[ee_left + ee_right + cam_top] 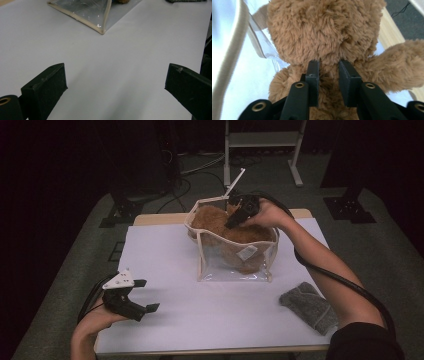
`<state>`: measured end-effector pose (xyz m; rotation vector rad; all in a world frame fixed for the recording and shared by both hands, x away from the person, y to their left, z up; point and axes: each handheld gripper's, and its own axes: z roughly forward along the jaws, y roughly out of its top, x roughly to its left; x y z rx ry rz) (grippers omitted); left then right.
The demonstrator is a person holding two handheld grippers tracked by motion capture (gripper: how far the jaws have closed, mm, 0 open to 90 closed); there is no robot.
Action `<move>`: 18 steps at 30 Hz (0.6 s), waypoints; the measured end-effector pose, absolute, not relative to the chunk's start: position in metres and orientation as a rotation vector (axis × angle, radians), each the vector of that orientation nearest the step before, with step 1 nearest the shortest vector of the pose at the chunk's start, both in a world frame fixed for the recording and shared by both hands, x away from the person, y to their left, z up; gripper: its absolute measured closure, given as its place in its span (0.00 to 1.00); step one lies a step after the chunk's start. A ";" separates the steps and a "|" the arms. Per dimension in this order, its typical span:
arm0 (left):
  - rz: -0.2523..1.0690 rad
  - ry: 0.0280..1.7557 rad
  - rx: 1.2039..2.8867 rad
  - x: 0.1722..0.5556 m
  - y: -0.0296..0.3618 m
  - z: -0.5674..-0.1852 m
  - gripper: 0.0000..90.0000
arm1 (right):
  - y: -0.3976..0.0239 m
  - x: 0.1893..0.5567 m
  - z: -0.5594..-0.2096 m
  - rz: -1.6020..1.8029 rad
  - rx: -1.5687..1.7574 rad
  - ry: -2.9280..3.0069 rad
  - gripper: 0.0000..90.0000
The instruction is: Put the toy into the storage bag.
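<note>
A brown plush teddy bear (pixel 215 220) sits inside a clear plastic bag (pixel 235 265) with beige trim, standing at the far middle of the white table. My right gripper (pixel 231 224) reaches down into the bag's open top. In the right gripper view its jaws (pixel 328 62) are narrow and pinch the fur of the teddy bear (pixel 324 32) just below the head. My left gripper (pixel 148 295) rests at the table's near left, jaws wide apart with nothing between them. In the left gripper view, the left gripper (pixel 116 72) faces the bag's corner (pixel 82 10) across bare table.
A grey knitted cloth (pixel 310 306) lies at the table's near right, beside the person's right forearm. The white sheet (pixel 200 315) covers the table. A beige strip of the bag (pixel 235 182) sticks up behind it. A metal stand (pixel 262 140) and cables are on the floor beyond.
</note>
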<state>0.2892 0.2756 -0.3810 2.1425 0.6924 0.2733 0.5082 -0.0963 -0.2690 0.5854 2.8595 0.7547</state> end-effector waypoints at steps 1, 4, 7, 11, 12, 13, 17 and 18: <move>0.274 0.693 2.143 0.289 0.276 -0.381 0.03 | -0.097 0.509 -0.271 0.748 0.583 2.868 0.79; 0.278 0.694 2.141 0.288 0.276 -0.381 0.03 | -0.096 0.507 -0.278 0.681 0.555 2.887 0.80; 0.279 0.695 2.144 0.288 0.276 -0.381 0.03 | -0.095 0.507 -0.283 0.651 0.565 2.900 0.81; 0.279 0.690 2.145 0.288 0.276 -0.381 0.03 | -0.094 0.507 -0.290 0.612 0.552 2.918 0.83; 0.280 0.690 2.146 0.288 0.276 -0.381 0.03 | -0.094 0.507 -0.292 0.600 0.559 2.918 0.83; 0.278 0.692 2.146 0.288 0.276 -0.381 0.03 | -0.094 0.507 -0.294 0.594 0.570 2.924 0.83; 0.280 0.690 2.146 0.287 0.277 -0.381 0.03 | -0.094 0.507 -0.295 0.596 0.571 2.927 0.83; 0.279 0.691 2.143 0.287 0.276 -0.381 0.03 | -0.094 0.507 -0.294 0.598 0.568 2.930 0.81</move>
